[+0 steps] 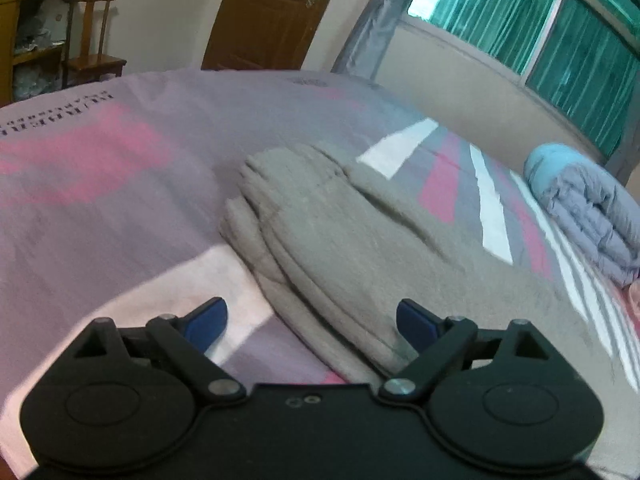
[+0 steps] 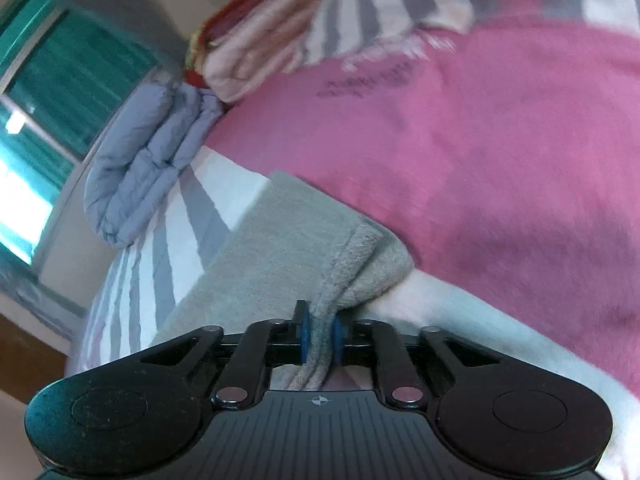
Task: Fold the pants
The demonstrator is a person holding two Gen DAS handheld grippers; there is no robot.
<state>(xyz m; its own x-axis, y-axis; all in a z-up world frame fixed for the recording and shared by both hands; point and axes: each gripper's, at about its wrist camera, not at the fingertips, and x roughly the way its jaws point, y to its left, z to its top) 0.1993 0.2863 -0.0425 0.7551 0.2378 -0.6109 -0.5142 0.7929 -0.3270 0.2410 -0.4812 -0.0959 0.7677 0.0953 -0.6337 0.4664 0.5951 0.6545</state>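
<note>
Grey pants (image 1: pixel 320 240) lay partly folded on the bed (image 1: pixel 120 184). Right claw (image 2: pixel 319 334) pinched a pants edge; left claw (image 1: pixel 312 320) hung spread, empty, above them. Best to carry the edge across evenly, low.

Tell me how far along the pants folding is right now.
Partly done: the grey pants already lie in doubled layers on the bedsheet. In hand: the right gripper is shut on a bunched edge of the fabric, while the left gripper is open above them. Left: carrying that edge over and flattening the final fold.
</note>
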